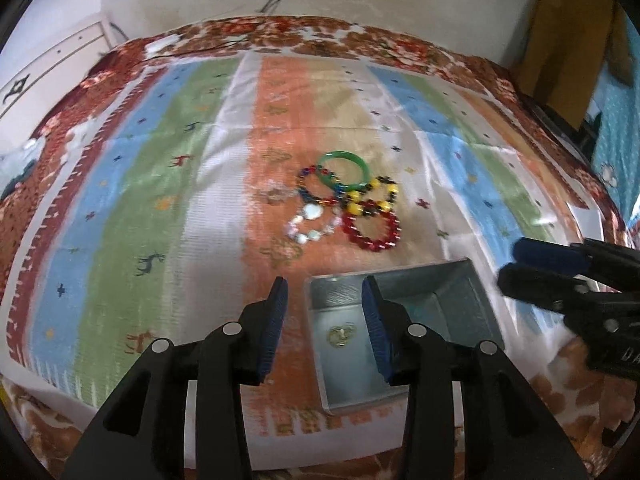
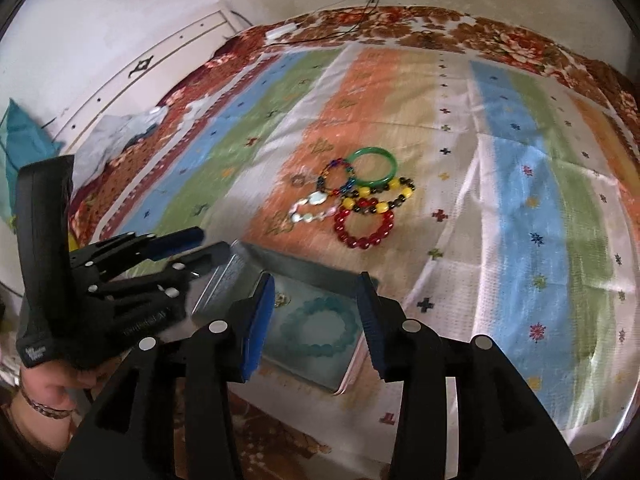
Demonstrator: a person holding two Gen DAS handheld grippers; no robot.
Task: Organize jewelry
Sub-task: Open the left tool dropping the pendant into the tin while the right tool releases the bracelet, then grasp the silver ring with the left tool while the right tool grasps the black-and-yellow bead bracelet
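A grey metal tin (image 1: 352, 376) (image 2: 224, 284) lies open on the striped cloth. It holds a pale teal bead bracelet (image 2: 320, 330) and a small gold piece (image 1: 340, 334). Beyond it lies a pile of jewelry: a green bangle (image 1: 344, 170) (image 2: 374, 166), a red bead bracelet (image 1: 372, 226) (image 2: 364, 226), a yellow-and-black bead bracelet (image 1: 374, 196) (image 2: 380, 198), a multicolour bead bracelet (image 1: 316, 188) and a pearly one (image 1: 310, 224) (image 2: 310, 208). My left gripper (image 1: 324, 320) is open over the tin's left edge. My right gripper (image 2: 318, 320) is open and empty above the tin.
The striped cloth (image 1: 160, 200) covers a bed with a floral blanket (image 1: 280, 28). A white cabinet (image 2: 120, 68) stands at the left, a wall with cables at the back. A teal cushion (image 1: 616, 152) lies at the right.
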